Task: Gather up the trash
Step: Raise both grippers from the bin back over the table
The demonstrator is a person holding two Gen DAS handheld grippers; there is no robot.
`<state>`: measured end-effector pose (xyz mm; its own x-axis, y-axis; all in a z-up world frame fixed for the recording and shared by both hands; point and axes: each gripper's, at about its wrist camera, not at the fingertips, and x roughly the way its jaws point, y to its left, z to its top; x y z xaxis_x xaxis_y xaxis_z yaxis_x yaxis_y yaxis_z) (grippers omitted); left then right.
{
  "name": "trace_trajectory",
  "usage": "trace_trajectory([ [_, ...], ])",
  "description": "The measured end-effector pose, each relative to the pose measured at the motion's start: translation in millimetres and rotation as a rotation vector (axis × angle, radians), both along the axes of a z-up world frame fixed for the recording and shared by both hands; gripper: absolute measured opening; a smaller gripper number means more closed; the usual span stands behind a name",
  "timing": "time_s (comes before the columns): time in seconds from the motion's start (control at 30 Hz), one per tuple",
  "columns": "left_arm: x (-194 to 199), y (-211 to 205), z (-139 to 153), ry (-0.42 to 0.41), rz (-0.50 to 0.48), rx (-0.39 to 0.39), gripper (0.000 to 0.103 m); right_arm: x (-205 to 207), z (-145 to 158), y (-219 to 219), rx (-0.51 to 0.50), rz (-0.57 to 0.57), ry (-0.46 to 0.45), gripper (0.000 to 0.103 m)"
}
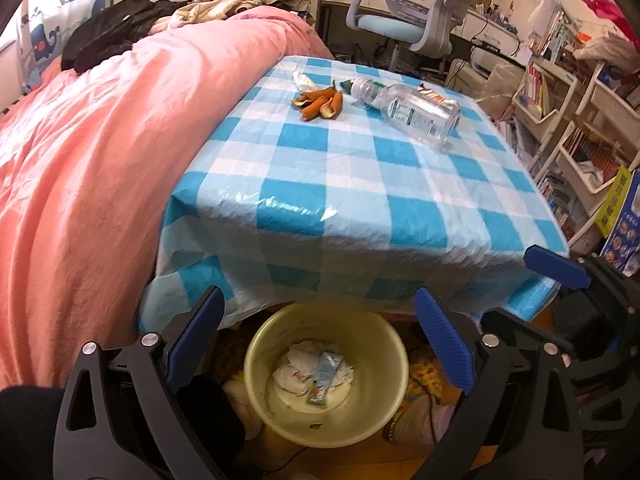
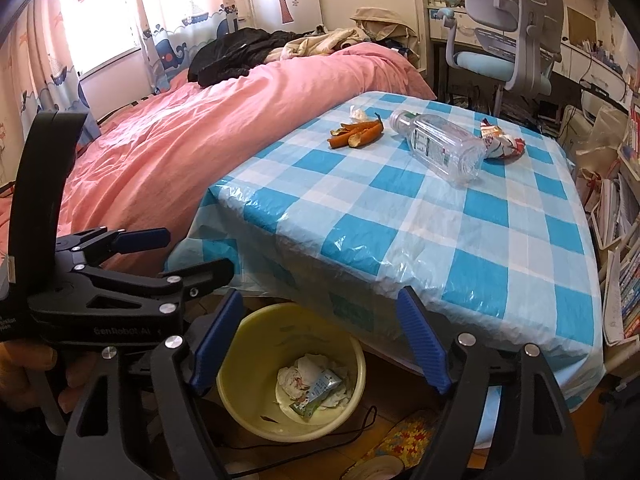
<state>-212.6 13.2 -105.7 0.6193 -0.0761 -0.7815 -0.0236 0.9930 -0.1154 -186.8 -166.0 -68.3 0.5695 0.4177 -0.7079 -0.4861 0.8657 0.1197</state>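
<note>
Hovering side by side over the pale yellow round plastic bin (image 1: pixel 326 376), both grippers point down toward it at the near edge of the table. Left gripper (image 1: pixel 318 320): blue-padded jaws spread wide, nothing between them, only the bin seen through the gap. Right gripper (image 2: pixel 320 322): jaws also wide apart, empty, bin below and slightly left of centre in its view. In the right wrist view the left gripper shows at the left edge, a hand (image 2: pixel 24 372) under it.

Bin sits on the floor, partly tucked under the overhang of the blue-and-white checked plastic tablecloth (image 1: pixel 360 184). Inside the bin: crumpled white tissue paper (image 1: pixel 296 372) and a flattened light blue and green snack wrapper (image 1: pixel 326 376) lying on top of it.

On the table, far side, well apart from both grippers: curled orange peel pieces (image 1: pixel 320 104), a small crumpled white scrap (image 1: pixel 302 79) just behind the peel, a clear empty plastic water bottle (image 1: pixel 408 110) lying on its side just right of the peel, and a crumpled red-and-white foil wrapper (image 2: pixel 502 142) touching the bottle's base end.

Pink quilt-covered bed (image 1: pixel 100 140) butts against the table's left side. Grey-and-blue desk chair (image 1: pixel 420 8) stands beyond the table.
</note>
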Motion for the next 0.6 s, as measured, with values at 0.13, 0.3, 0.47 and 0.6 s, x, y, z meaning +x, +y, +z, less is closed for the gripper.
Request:
trace_trajectory([
  [0.13, 16.7, 4.0, 14.9, -0.035, 0.001, -0.018, 0.093, 13.3, 13.5, -3.4, -0.015, 0.008, -0.037, 0.079],
  [0.3, 48.3, 13.0, 31.1, -0.063, 0.011, 0.002, 0.093, 37.7, 22.2, -7.4, -0.062, 0.01, -0.064, 0.08],
  [0.47, 91.7, 22.4, 38.1, -0.065, 0.028, 0.0, 0.093, 73.7, 25.9, -15.6, -0.095, -0.003, -0.081, 0.08],
  [0.6, 129.2, 20.7, 36.5, -0.046, 0.017, -0.015, 0.093, 106.7, 25.4, -23.2, -0.1, -0.032, -0.087, 0.08],
])
